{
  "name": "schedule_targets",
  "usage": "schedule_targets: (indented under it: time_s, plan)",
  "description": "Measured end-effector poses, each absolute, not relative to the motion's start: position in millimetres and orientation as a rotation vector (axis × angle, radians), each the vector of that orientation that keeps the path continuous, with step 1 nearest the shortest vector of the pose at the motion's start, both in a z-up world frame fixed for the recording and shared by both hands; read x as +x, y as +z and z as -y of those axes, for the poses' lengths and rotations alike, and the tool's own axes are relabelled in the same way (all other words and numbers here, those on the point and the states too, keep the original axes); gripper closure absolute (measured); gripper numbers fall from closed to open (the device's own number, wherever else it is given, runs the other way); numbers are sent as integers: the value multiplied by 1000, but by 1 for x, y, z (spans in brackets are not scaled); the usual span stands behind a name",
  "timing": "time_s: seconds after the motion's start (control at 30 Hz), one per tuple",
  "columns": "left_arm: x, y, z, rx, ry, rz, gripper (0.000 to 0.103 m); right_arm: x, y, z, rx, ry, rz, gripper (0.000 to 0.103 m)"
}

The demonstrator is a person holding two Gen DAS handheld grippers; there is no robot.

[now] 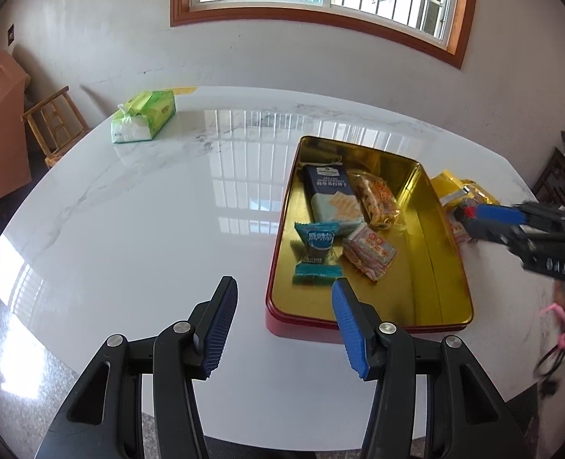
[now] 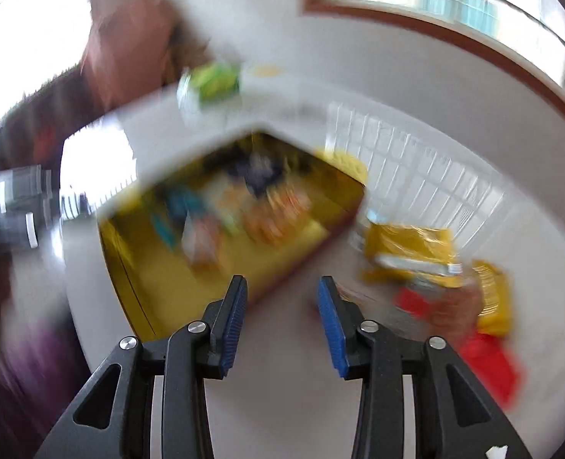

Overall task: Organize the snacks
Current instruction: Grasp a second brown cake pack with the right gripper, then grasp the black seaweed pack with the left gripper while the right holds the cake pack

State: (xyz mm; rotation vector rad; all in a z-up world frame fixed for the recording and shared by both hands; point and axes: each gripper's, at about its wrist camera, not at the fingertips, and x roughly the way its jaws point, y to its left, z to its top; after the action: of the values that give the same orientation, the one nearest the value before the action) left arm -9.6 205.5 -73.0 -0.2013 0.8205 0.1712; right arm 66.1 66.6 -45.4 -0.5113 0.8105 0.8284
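Left wrist view, far left: wooden stool (image 1: 54, 124) beside the white marble worktop (image 1: 148, 222). A green tissue pack (image 1: 144, 120) lies near the worktop's far left edge. Left hand-held gripper (image 1: 284, 327) hangs over bare worktop just beside the near-left corner of the tin, jaws apart, nothing between the blue pads (image 1: 221, 329). The gold-lined tin (image 1: 431, 267), red outside, sits right of centre. Inside it: a teal-wrapped sweet (image 1: 315, 252) at the near left, a dark blue cracker packet (image 1: 332, 201) behind it, a pink-orange biscuit pack (image 1: 368, 254) just right of the sweet, and a clear bag of orange snacks (image 1: 376, 201) touching the cracker packet's right side. The right half of the tin floor is bare. Outside the tin's right wall, yellow snack packets (image 1: 460, 189) lie on the worktop. Right hand-held gripper (image 1: 473, 216) reaches in from the right edge with its blue-padded tips at these packets; this view does not show whether it touches them. Right wrist view, heavily motion-blurred: right hand-held gripper (image 2: 282, 321) has jaws parted, nothing between the pads, poised over worktop beside the tin's (image 2: 160, 290) outer corner. To its right: yellow packets (image 2: 412, 252) and a red wrapper (image 2: 492, 363), still on the worktop outside the tin; details too smeared to read.
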Motion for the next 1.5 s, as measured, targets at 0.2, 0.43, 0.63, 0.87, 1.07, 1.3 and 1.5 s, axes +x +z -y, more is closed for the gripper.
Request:
schedule_targets:
  time_s: [0.2,0.43,0.63,0.87,1.07,1.3,1.5]
  plan:
    - [-1,-74,-193,-207,151,-840,50,96,-57,-81,-844,896,-905,65]
    - [8,-72,-184,-176,154,-861,49,117,-90,-120,-1093,1007,-934,66]
    - [16,-70,-182,-187,142,-872,49,133,-106,-127,-1088,1027,-1020,66]
    - [20,-65,-176,-190,128,-873,49,96,-92,-56,-706,856,-961,70]
    - [35,-49,-143,-197,-32,-908,49,66,-86,92,-343,479,-915,70]
    - [94,-31,-83,-281,-216,-984,49,68,-89,197,-257,212,-880,70]
    - [143,-42,-37,-294,-250,-1071,49,76,-84,223,-183,203,-855,70]
